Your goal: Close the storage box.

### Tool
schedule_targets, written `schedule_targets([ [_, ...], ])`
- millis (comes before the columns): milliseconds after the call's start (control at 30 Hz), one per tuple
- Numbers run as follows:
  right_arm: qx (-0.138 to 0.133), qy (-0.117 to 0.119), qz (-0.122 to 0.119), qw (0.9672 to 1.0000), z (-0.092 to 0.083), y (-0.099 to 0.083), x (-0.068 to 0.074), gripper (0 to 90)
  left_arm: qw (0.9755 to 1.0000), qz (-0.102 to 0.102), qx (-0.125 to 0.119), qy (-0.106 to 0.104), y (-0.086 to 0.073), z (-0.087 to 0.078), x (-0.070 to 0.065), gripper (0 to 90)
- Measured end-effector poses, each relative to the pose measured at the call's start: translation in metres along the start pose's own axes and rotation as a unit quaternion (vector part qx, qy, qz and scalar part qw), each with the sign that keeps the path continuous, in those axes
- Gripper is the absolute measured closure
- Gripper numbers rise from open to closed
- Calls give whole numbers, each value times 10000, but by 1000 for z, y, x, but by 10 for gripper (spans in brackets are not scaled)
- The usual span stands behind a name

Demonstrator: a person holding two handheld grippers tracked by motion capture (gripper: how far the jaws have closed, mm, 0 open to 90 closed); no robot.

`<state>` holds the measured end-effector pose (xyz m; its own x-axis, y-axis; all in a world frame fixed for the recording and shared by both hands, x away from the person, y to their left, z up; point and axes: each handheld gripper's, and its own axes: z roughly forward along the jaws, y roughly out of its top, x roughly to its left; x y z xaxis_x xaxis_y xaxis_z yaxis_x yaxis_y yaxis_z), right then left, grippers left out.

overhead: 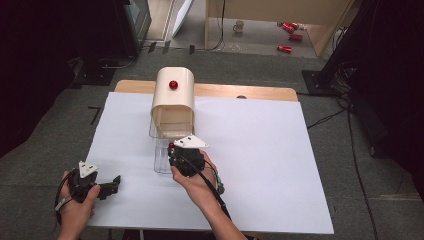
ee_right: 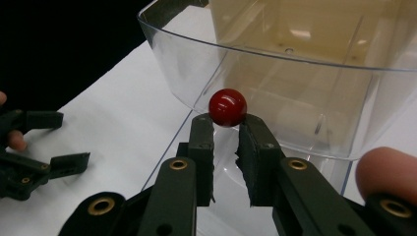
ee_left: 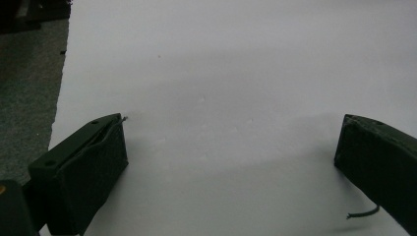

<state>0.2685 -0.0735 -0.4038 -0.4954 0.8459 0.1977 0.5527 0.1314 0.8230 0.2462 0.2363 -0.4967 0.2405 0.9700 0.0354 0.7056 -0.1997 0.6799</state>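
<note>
Right claw (ee_right: 227,129) pinches the red knob (ee_right: 227,107), drawer (ee_right: 275,59) mid-pull, steady straight draw next; left claw (ee_left: 231,162) gapes idle.

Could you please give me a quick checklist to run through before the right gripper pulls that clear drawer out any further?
1. Right gripper closed around the drawer's red knob: ok.
2. Knob squarely between the jaws, not at the tips: not ok.
3. Left gripper open and away from the clear drawer: ok.
4. Drawer empty inside: ok.
5. Cream cabinet braced against sliding: cannot tell.
</note>
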Motion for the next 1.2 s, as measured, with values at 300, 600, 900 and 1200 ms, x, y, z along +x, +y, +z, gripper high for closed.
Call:
schedule_targets([
  [300, -9, -106, 56, 9999, 10, 12, -9, 774, 10000, -11, -18, 8, 0, 0, 0, 0],
  [600, 6, -150, 96, 9998, 20, 21, -16, 773, 10000, -2, -13, 9, 0, 0, 0, 0],
  [900, 24, -235, 95, 9997, 35, 33, -23, 772, 10000, -4, -16, 8, 0, 0, 0, 0],
  [1200, 79, -224, 100, 9997, 40, 39, -27, 771, 10000, -9, -23, 8, 0, 0, 0, 0],
])
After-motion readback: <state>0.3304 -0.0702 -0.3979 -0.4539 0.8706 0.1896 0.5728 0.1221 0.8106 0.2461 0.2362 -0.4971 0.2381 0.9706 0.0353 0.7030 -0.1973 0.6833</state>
